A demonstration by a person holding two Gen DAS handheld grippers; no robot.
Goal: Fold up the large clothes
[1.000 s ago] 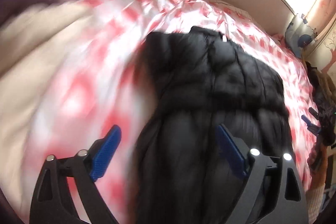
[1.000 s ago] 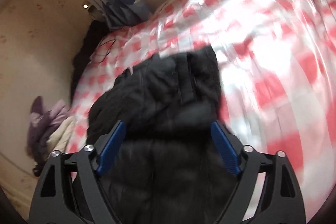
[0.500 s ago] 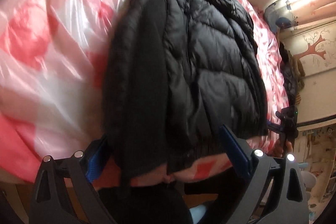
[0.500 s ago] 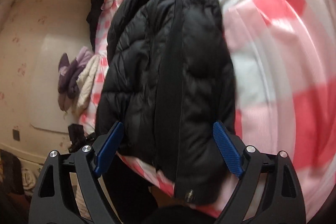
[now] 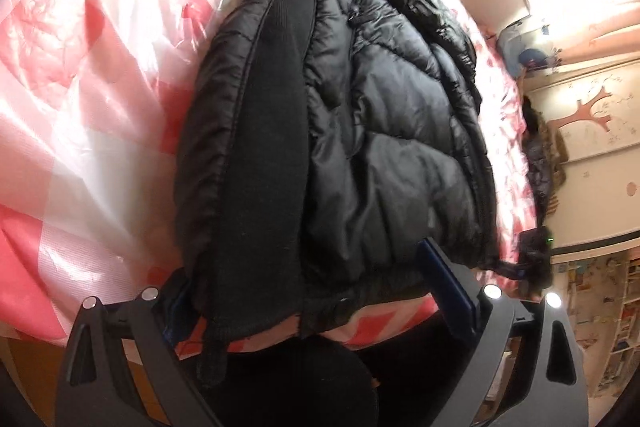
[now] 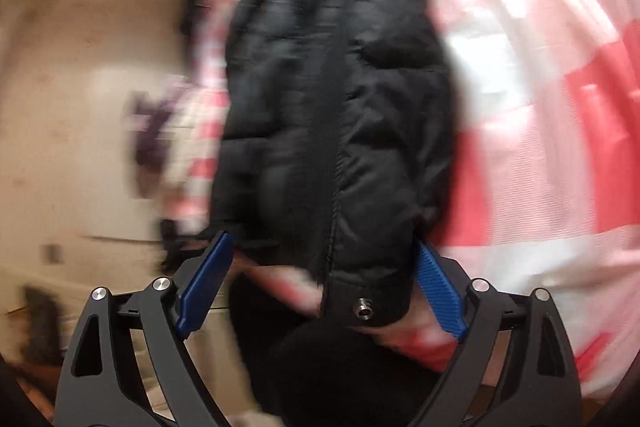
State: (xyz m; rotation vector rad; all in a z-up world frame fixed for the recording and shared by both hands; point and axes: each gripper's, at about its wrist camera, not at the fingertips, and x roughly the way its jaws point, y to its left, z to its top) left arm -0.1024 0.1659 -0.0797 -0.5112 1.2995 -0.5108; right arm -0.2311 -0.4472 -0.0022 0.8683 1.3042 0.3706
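Jacket [image 5: 360, 131]: black, puffy, flat on the checked bed cover [image 5: 92, 99].
Left hand-held gripper [image 5: 308, 291]: wide open astride the hem.
Right hand-held gripper [image 6: 320, 279]: wide open, gripping nothing.

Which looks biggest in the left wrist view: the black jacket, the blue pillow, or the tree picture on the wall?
1. Black jacket, by far.
2 and 3. Tree picture and blue pillow: both look small and far off, too alike to rank.
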